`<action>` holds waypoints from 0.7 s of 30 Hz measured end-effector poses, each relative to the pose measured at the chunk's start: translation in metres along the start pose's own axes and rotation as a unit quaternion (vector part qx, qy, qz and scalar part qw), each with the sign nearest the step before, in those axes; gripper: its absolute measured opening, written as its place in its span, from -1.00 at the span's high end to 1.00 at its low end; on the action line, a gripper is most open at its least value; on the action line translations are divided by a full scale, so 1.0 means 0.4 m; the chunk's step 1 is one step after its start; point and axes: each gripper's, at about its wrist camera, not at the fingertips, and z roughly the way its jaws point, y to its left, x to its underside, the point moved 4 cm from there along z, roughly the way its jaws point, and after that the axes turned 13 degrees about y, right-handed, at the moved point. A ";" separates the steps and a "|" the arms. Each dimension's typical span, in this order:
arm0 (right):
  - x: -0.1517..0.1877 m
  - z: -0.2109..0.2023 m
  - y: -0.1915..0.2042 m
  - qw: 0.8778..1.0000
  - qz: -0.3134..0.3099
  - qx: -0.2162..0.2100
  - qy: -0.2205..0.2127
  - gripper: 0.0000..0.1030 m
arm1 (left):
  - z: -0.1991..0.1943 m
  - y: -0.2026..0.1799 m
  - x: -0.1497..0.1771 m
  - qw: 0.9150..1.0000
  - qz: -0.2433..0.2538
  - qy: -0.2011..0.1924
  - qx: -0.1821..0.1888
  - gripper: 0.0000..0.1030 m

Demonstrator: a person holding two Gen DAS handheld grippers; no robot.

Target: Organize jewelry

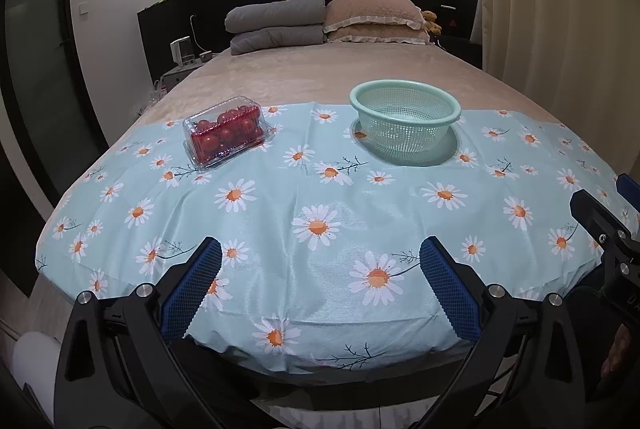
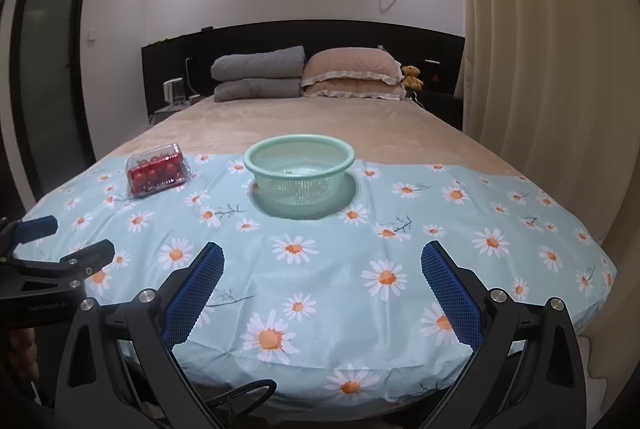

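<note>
Jewelry was not visible in either view, so where it lay could not be told; what showed instead was a clear plastic clamshell of cherry tomatoes (image 1: 226,133) and a mint-green plastic colander (image 1: 405,117).

From the left wrist camera, the left gripper (image 1: 320,265) filled the bottom of the frame, its blue-padded fingers (image 1: 192,289) spread wide and grasping nothing. Both hovered above the near edge of a pale blue daisy-print cloth (image 1: 320,197) laid over a bed. The clamshell sat left of centre, lid closed. The colander sat right of centre on a matching green dish, well apart from the box. Part of the right gripper showed at the far right edge. Grey and beige pillows (image 1: 320,17) lay at the top centre.

From the right wrist camera, the right gripper (image 2: 322,265) also sat at the bottom, released and empty, fingers wide. The colander (image 2: 300,173) stood near centre frame, almost straight ahead; the tomato box (image 2: 156,169) lay at middle left. The left gripper (image 2: 60,253) appeared at the left edge, open.

Judging from this layout, no step had begun. A sensible start would be steadying the box with one gripper and lifting its lid gently with the other, since thin plastic flexes and slips.
</note>
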 end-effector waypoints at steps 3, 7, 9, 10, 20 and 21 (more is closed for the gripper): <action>0.002 0.003 -0.001 1.000 0.001 -0.003 0.003 -0.85 | 0.003 -0.002 0.002 1.000 0.001 0.003 0.002 -0.89; 0.004 0.006 -0.001 1.000 0.002 -0.005 0.007 -0.85 | 0.003 0.000 0.003 1.000 0.000 0.004 0.002 -0.89; 0.004 0.007 0.001 1.000 0.001 -0.007 0.007 -0.85 | 0.004 0.002 0.003 1.000 0.001 0.005 0.003 -0.89; 0.004 0.006 0.002 1.000 0.001 -0.007 0.007 -0.85 | 0.004 0.002 0.003 1.000 0.001 0.006 0.004 -0.89; 0.008 0.004 0.006 1.000 -0.005 -0.014 0.010 -0.85 | -0.002 -0.011 0.003 1.000 0.006 0.006 0.006 -0.89; 0.008 0.003 0.005 1.000 -0.005 -0.014 0.010 -0.85 | -0.002 -0.011 0.002 1.000 0.006 0.006 0.006 -0.89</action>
